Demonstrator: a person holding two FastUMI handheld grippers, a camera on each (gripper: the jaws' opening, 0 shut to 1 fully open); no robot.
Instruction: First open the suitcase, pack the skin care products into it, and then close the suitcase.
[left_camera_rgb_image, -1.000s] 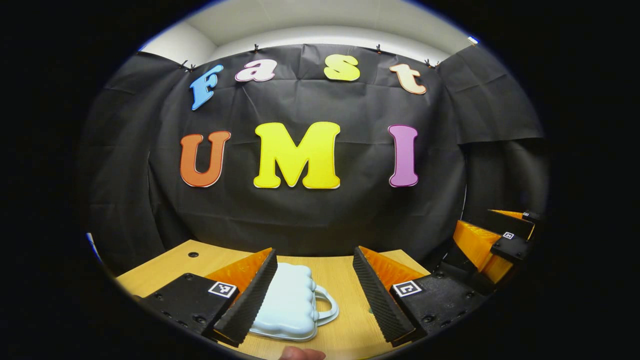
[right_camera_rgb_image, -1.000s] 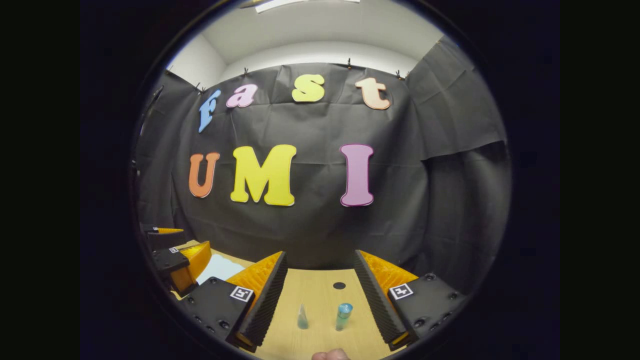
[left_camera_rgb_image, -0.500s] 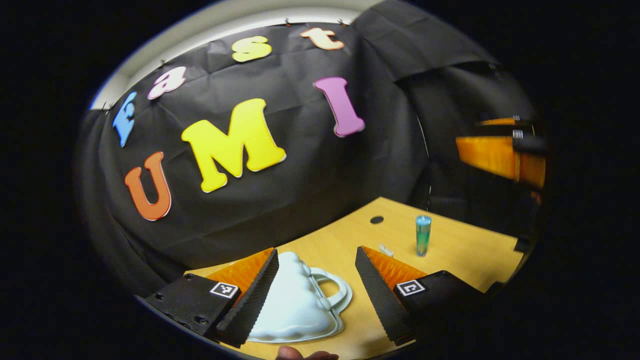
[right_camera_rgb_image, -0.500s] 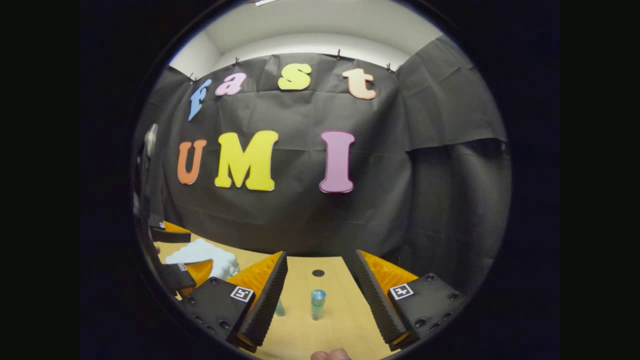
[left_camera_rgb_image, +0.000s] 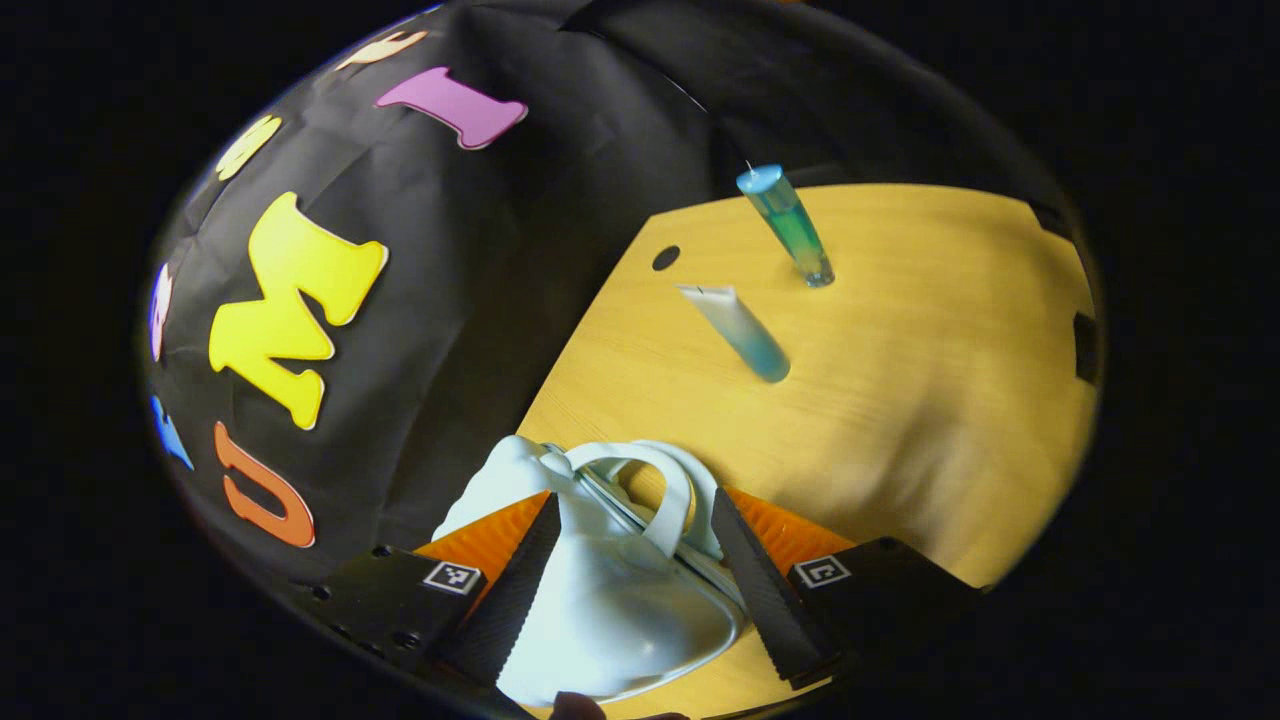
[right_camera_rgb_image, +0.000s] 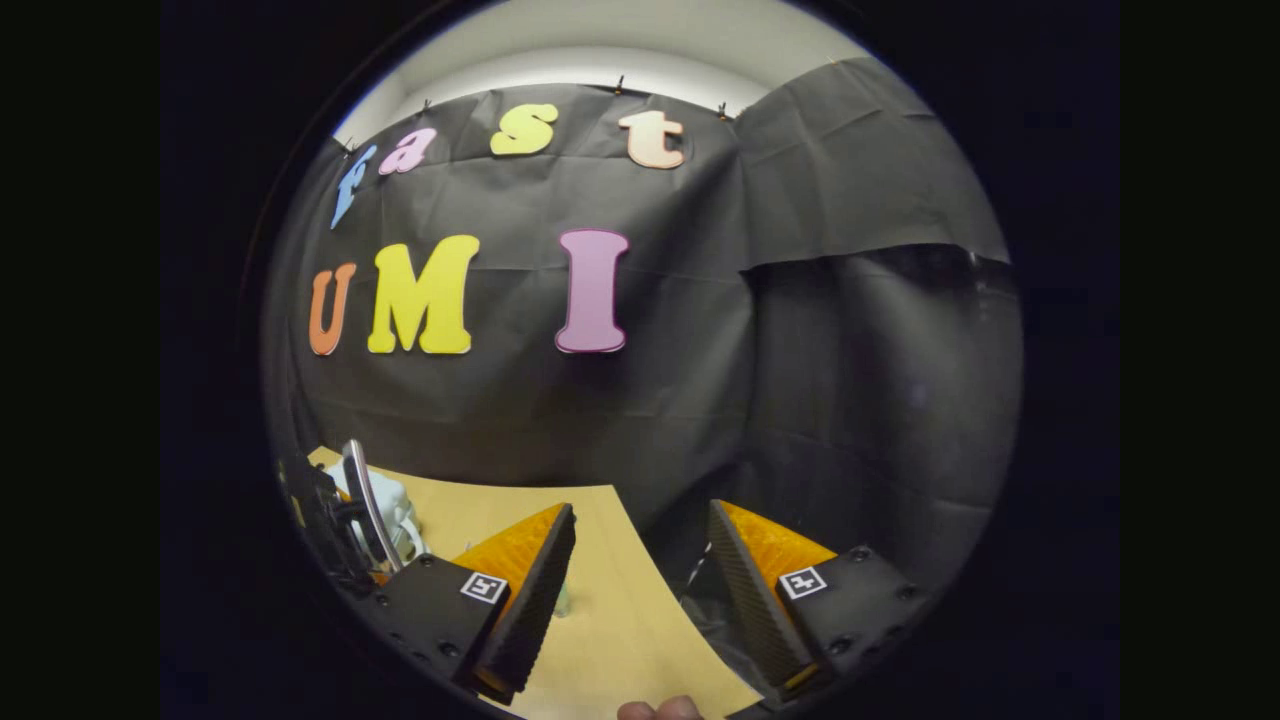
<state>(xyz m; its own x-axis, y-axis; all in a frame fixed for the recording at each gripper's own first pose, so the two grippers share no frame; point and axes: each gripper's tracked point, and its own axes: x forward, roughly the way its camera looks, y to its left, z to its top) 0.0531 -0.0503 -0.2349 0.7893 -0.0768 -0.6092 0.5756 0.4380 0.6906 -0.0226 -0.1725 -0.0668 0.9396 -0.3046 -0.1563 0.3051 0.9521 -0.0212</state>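
Observation:
A pale blue-white suitcase (left_camera_rgb_image: 600, 600) lies closed on the wooden table (left_camera_rgb_image: 900, 400), its handle (left_camera_rgb_image: 668, 490) pointing away from me. My left gripper (left_camera_rgb_image: 630, 590) is open and rolled to one side, its fingers straddling the handle end of the case. Farther off on the table stand a blue-green tube (left_camera_rgb_image: 742, 332) and a blue-green bottle (left_camera_rgb_image: 792, 225). In the right gripper view, my right gripper (right_camera_rgb_image: 635, 600) is open with nothing between its fingers, above the table's far edge (right_camera_rgb_image: 610, 610). The suitcase (right_camera_rgb_image: 398, 510) and the left gripper (right_camera_rgb_image: 345, 520) sit at the far left there.
A round cable hole (left_camera_rgb_image: 666, 257) is near the table's back edge, beside the black cloth wall (left_camera_rgb_image: 480, 300). The table corner (right_camera_rgb_image: 600, 490) ends close to the wall in the right gripper view, with dark floor space beyond it.
My left gripper has rolled over and dropped closer onto the suitcase, so its handle now lies between the fingers. My right gripper has swung right, and the tube and bottle have slid out behind its left finger.

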